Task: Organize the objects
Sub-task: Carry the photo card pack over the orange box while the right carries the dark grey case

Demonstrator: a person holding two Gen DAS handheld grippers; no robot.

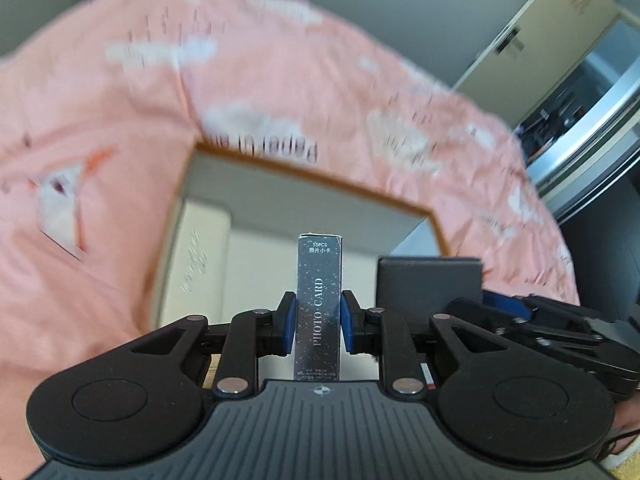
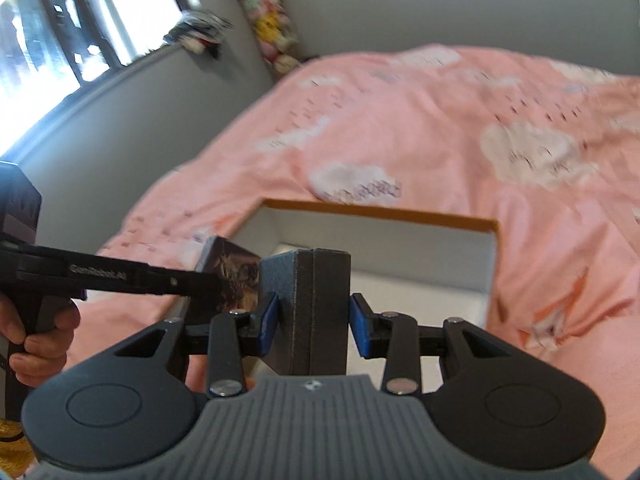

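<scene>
My left gripper [image 1: 319, 320] is shut on a slim dark starry box marked PHOTO CARD [image 1: 319, 280], held upright between the blue pads. My right gripper [image 2: 316, 320] is shut on a dark grey box [image 2: 320, 300], also upright. Both hang above an open carton with a white inside and an orange-brown rim [image 1: 320, 178] [image 2: 380, 210], which sits on the bed. In the left wrist view the grey box [image 1: 430, 280] and the right gripper [image 1: 500, 304] show at the right. In the right wrist view the left gripper [image 2: 192, 280] comes in from the left with the photo card box [image 2: 236, 276].
A cream box with script lettering [image 1: 200, 256] lies inside the carton at its left side. A pink cloud-print bedcover [image 2: 440, 120] surrounds the carton. A person's hand [image 2: 40, 340] grips the left handle. A wardrobe [image 1: 560, 40], a window [image 2: 60, 40] and hanging plush toys [image 2: 272, 28] stand beyond.
</scene>
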